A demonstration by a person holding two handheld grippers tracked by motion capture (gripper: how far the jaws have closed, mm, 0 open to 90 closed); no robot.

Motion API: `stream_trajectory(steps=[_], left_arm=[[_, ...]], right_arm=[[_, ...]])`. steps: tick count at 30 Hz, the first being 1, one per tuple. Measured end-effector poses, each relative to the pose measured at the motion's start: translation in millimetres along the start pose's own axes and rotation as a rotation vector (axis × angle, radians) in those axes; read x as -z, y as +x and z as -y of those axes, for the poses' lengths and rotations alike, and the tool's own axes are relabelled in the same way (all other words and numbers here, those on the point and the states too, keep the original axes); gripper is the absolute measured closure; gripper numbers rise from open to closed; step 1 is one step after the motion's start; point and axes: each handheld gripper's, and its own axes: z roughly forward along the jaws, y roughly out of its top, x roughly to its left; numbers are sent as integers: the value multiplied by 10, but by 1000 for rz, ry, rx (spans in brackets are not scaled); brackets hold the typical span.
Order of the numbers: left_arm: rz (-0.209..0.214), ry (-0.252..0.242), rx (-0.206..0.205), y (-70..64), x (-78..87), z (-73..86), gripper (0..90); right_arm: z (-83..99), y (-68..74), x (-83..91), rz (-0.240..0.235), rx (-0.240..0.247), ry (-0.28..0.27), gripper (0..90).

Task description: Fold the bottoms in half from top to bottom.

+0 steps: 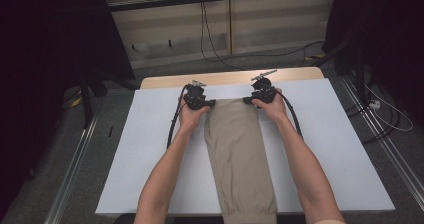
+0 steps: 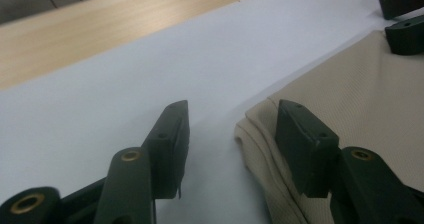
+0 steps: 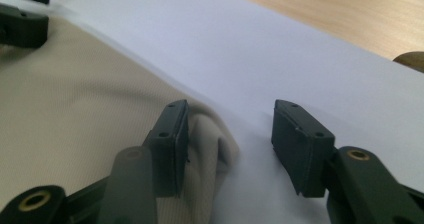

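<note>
A pair of beige trousers (image 1: pixel 240 154), folded lengthwise, lies down the middle of the white table cover (image 1: pixel 150 149), waistband at the far end. My left gripper (image 1: pixel 207 104) is at the waistband's left corner (image 2: pixel 260 129), open, one jaw resting on the cloth and the other over the bare cover. At the right corner (image 3: pixel 215 139), my right gripper (image 1: pixel 248 100) stands open the same way, straddling the cloth's edge. In each gripper view the other gripper's jaws show at the far corner of the waistband. Nothing is pinched between either pair of jaws.
A strip of bare wooden tabletop (image 1: pixel 230 77) shows beyond the white cover. Cables (image 1: pixel 210 39) run over the floor behind the table. Dark stands and rails flank both sides. The trouser cuffs (image 1: pixel 250 216) reach the table's near edge.
</note>
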Motion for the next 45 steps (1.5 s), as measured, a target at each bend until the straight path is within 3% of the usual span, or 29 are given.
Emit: stream_trajectory(steps=[2,7,10,11,12,13,15,16,17,20,25,27,34,41,45], left_arm=[[10,-3,1,16,-21,-6,469],[54,-4,-39,0,-40,-50,475],[75,-20,-8,-31,-93,-25,501],[76,-22,-8,-29,-95,-22,502],[109,-12,-32,-13,-81,-16,520],[144,-9,-30,-5,-75,-7,657],[147,-14,15,-19,-76,6,714],[184,3,30,-28,-75,-1,758],[187,9,35,-44,-73,-2,831],[202,16,54,-39,-41,6,857],[165,-17,73,4,29,10,864],[180,-49,95,33,65,-8,866],[167,-110,84,12,239,-162,867],[132,-156,79,-45,347,-330,867],[133,-191,75,-44,388,-454,867]], right_arm=[[-11,5,-4,-1,27,13,482],[-2,9,-2,-6,52,15,511],[-22,66,2,-29,99,31,686],[-24,94,-1,-33,107,34,717],[-26,103,-5,-34,106,33,724],[-33,108,-5,-33,98,41,731],[-45,111,-7,-33,94,47,750],[-45,121,-4,-37,89,51,790],[-47,134,0,-48,85,58,846],[-31,144,7,-64,69,51,895],[-12,68,50,-88,-1,12,900],[-30,34,101,-101,-21,-11,900],[-139,-52,361,-150,-60,-111,900],[-243,-40,501,-115,-59,-143,900],[-336,-51,606,-96,-54,-169,900]])
